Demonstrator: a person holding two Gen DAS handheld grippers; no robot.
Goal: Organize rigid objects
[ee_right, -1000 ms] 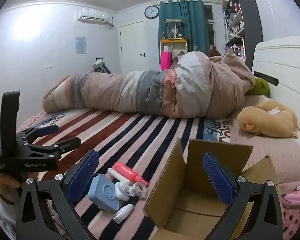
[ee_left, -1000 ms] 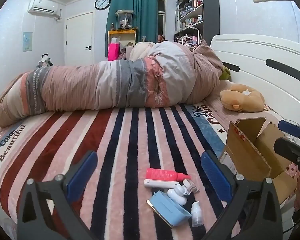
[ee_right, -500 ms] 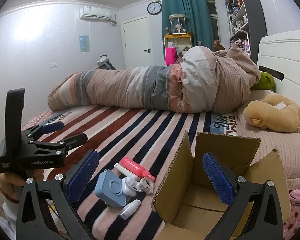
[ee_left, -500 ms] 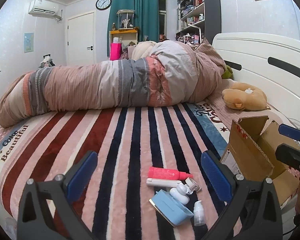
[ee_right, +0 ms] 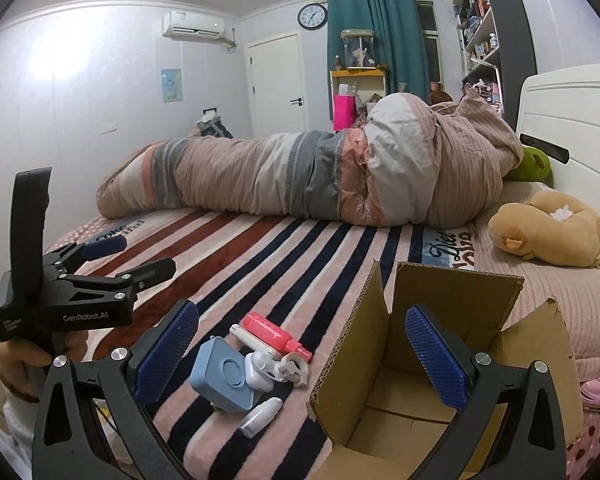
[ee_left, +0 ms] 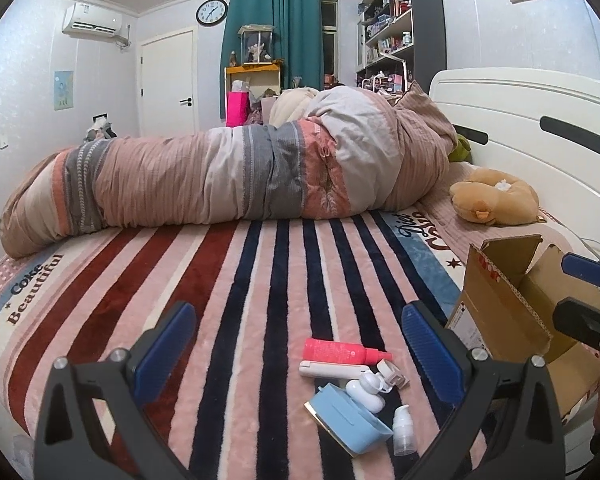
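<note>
here the left gripper (ee_left: 296,344) and right gripper (ee_right: 300,344) both gape wide, holding nothing. a pink plastic tube (ee_right: 270,332), light blue square case (ee_right: 224,380) and small white bottle (ee_right: 260,416) lie clustered on the striped blanket (ee_left: 220,280), just beside the open cardboard box (ee_right: 452,320).

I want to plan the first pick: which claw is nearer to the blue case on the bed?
Probably left. The blue case lies low between the left claw's open fingers, just ahead. The right claw sits toward the cardboard box, with the case beside its left finger.

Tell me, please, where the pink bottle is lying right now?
In the right wrist view the pink bottle lies on the striped blanket, left of the cardboard box.
</note>
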